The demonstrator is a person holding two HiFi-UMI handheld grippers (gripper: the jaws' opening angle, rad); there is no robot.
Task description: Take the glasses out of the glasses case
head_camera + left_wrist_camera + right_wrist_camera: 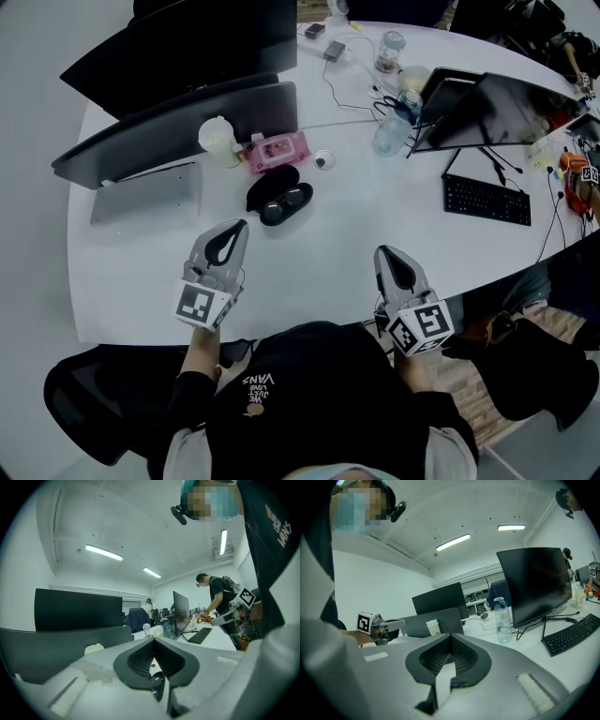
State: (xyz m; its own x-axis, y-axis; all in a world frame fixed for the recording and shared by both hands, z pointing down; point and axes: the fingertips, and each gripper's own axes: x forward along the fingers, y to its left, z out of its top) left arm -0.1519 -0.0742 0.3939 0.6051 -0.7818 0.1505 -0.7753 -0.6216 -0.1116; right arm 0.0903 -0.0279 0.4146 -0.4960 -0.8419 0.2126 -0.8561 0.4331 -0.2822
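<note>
From where I sit, the job is barely begun. My left claw point(236, 231) is clenched on nothing, tips together in the left gripper view point(153, 641), and it hangs over the near part of the table point(375, 220), short of the target. Just beyond it lies the black glasses case point(270, 184), which looks open to me, with the glasses point(287, 205) still sitting in its near half, lenses up, so lifting them out is all left to do. Behind the case stand a white cup point(217, 139), whose contents I can't see, and a pink pack point(278, 151). Further right is a clear bottle point(390, 137) — how full, I can't tell. My right claw point(383, 252) is likewise clenched and empty point(451, 637), well apart from the case, near the table's front edge.
</note>
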